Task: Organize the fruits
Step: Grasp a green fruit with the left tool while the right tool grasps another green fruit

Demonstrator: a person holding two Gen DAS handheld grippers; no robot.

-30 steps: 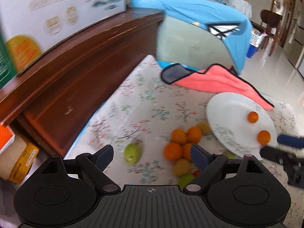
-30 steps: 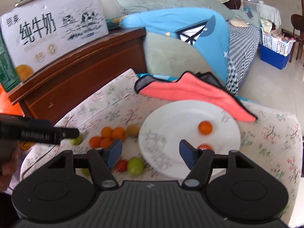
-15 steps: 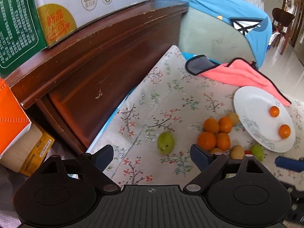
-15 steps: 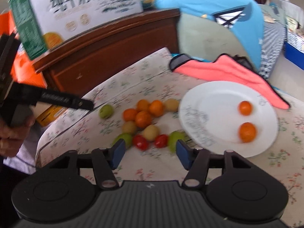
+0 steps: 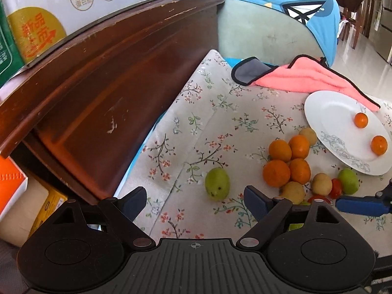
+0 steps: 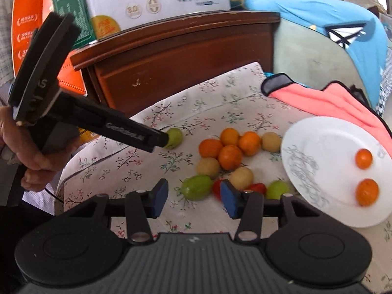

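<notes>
A white plate [image 5: 328, 112] holds two small oranges [image 5: 361, 119] at the right; it also shows in the right wrist view [image 6: 325, 161]. Left of it lies a cluster of several oranges [image 5: 280, 150], yellow fruits, red tomatoes and green fruits [image 6: 197, 187]. A lone green fruit [image 5: 217, 187] lies apart to the left. My left gripper [image 5: 195, 199] is open and empty, just short of that lone green fruit. My right gripper [image 6: 194, 199] is open and empty, close above the green fruit at the cluster's near edge.
A floral cloth [image 5: 220, 112] covers the surface. A dark wooden headboard [image 5: 110, 73] with a milk carton box [image 5: 73, 2] on top rises at the left. A pink towel [image 5: 306, 78] lies behind the plate. Orange and yellow boxes [image 5: 14, 183] stand at far left.
My left gripper has drawn closer to the lone green fruit. My right gripper has swung left from the plate and dropped toward the fruit cluster, its jaws narrower than before.
</notes>
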